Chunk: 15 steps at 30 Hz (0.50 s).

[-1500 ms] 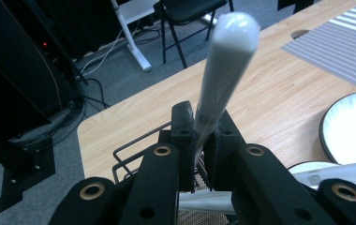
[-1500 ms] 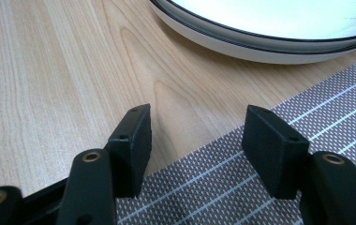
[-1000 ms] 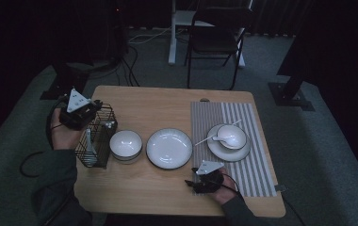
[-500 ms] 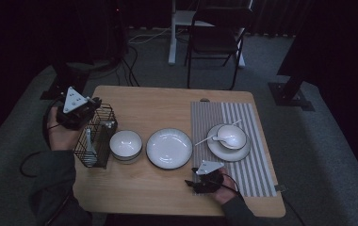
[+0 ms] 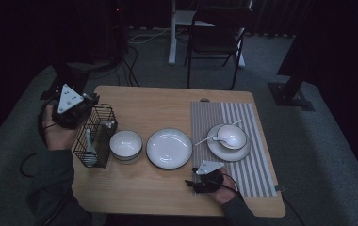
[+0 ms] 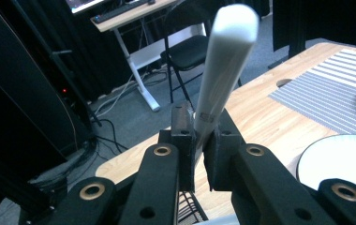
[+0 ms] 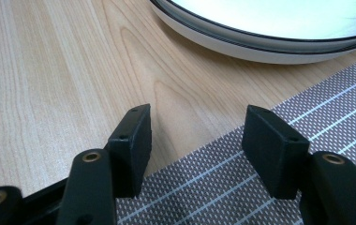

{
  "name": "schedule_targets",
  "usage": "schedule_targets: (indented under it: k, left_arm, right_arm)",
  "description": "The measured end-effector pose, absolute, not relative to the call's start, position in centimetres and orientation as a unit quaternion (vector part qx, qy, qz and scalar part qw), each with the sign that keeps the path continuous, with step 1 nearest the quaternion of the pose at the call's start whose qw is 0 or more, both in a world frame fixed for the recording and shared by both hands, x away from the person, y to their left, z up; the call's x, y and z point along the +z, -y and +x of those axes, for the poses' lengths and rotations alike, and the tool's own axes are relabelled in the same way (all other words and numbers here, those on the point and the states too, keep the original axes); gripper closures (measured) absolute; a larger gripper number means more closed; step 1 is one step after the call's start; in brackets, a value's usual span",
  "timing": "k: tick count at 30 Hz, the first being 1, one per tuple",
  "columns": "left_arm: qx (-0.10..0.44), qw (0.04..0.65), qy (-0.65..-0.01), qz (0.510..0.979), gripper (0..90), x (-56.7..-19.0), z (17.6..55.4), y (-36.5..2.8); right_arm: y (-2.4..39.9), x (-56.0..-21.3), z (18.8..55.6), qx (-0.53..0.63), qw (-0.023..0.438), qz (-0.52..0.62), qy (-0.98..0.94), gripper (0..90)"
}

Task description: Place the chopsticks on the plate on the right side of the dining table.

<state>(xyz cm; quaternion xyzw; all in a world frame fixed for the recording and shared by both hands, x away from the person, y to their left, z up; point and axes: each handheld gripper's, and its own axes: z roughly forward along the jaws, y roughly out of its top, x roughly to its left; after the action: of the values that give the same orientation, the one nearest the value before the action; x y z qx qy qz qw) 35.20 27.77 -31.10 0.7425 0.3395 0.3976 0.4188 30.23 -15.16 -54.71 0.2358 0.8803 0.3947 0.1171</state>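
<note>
Clearly the left tool (image 6: pixel 199 140), clenched on a white spoon handle (image 6: pixel 223 65), is lifting it out of the wire basket (image 5: pixel 94 136), next needing a carry toward the bowl (image 5: pixel 126 145), while the right tool (image 7: pixel 197 140) rests released on the tabletop (image 5: pixel 167 188).

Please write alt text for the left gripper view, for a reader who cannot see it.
The left claw is shut on a white utensil handle that rises upward, above a wooden table with a striped placemat.
</note>
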Motion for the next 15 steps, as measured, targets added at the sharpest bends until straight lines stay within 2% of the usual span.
schedule_targets:
  k: [7,15]
  left_arm:
    - [0.403,0.427,-0.331,0.738,83.9,-30.3,35.0,-27.4]
    - [0.385,0.439,-0.322,0.746,83.9,-30.6,35.5,-26.2]
  right_arm:
    - [15.2,-54.7,30.2,0.395,0.117,0.236,-0.880,42.3]
    - [15.2,-54.7,30.2,0.395,0.117,0.236,-0.880,42.3]
